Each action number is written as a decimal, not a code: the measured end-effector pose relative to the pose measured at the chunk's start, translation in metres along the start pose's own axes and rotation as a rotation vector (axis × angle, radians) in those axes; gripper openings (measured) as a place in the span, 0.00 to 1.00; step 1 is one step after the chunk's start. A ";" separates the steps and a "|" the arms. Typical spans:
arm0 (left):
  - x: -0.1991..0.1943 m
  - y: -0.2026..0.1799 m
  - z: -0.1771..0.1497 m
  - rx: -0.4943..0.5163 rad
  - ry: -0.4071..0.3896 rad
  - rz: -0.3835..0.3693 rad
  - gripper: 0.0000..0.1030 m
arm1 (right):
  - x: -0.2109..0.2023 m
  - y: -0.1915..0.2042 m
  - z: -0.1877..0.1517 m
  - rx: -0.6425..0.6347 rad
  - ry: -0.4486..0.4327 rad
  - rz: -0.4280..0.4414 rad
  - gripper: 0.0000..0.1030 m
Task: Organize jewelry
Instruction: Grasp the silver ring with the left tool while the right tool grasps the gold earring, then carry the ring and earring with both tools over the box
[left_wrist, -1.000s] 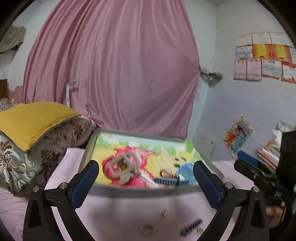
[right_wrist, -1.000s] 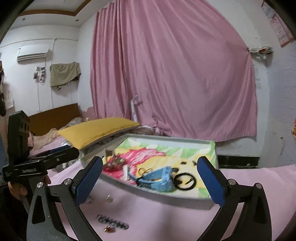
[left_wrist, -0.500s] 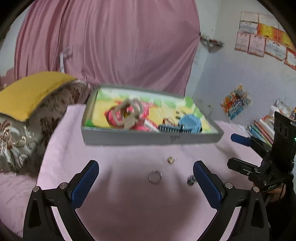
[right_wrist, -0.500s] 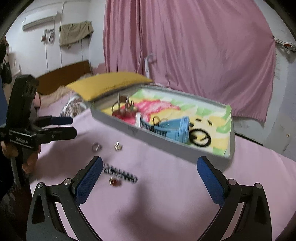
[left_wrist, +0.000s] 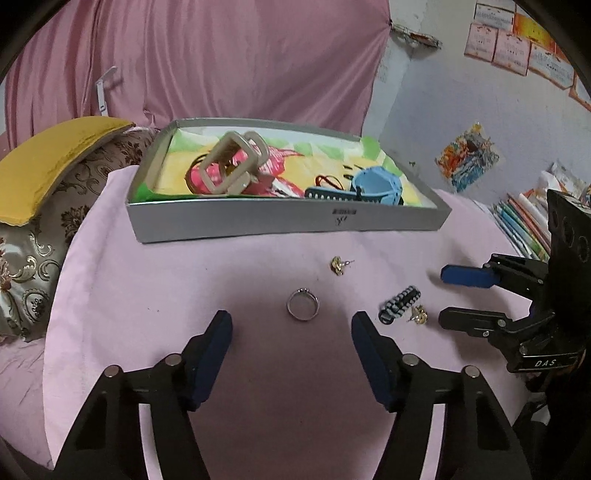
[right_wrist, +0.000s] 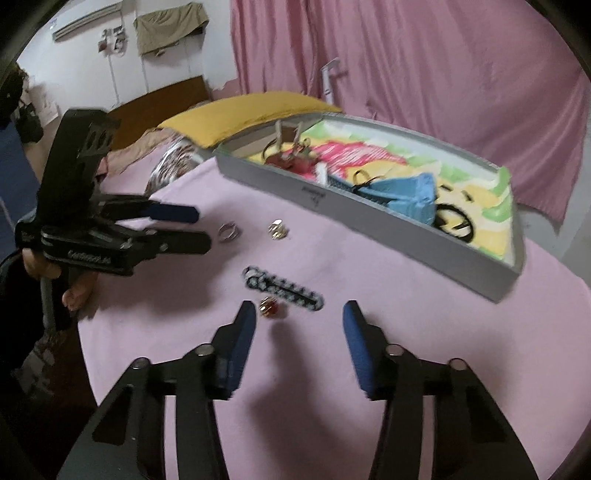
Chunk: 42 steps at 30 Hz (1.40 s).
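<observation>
Your left claw (left_wrist: 291, 323) and right claw (right_wrist: 299, 314) are both closing, nothing between them; the blurred earring (right_wrist: 269, 307) stays unclear.

A tray (left_wrist: 280, 221) sits at the far side of the cloth-covered table (left_wrist: 147, 295), holding hair clips and bands. Nearer, on the cloth, lie a ring (left_wrist: 303, 304), an earring (left_wrist: 338, 265) beyond it, and to their right a beaded clip (left_wrist: 400, 304) beside another earring (left_wrist: 418, 315).

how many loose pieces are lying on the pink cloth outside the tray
4: a silver ring ahead of the left gripper, a gold earring nearer the tray, a dark beaded clip, and a small gold piece beside it. None looks hidden.
</observation>
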<state>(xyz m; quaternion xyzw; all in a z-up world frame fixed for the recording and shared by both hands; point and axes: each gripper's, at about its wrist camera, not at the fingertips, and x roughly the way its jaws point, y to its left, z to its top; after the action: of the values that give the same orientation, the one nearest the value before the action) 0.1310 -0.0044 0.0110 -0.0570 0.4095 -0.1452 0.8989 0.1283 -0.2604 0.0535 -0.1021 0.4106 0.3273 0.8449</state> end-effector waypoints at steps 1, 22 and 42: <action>0.001 0.000 0.000 0.003 0.003 0.002 0.59 | 0.001 0.003 0.000 -0.015 0.010 0.009 0.38; 0.011 -0.015 0.013 0.064 0.035 0.057 0.36 | 0.031 0.006 0.023 -0.031 0.051 -0.039 0.11; 0.005 -0.022 0.018 0.104 0.006 0.077 0.19 | 0.019 -0.007 0.021 0.003 -0.010 -0.050 0.10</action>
<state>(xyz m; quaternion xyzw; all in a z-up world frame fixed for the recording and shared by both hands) 0.1429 -0.0276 0.0239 0.0062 0.4060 -0.1319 0.9043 0.1542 -0.2479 0.0517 -0.1094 0.4044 0.3060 0.8549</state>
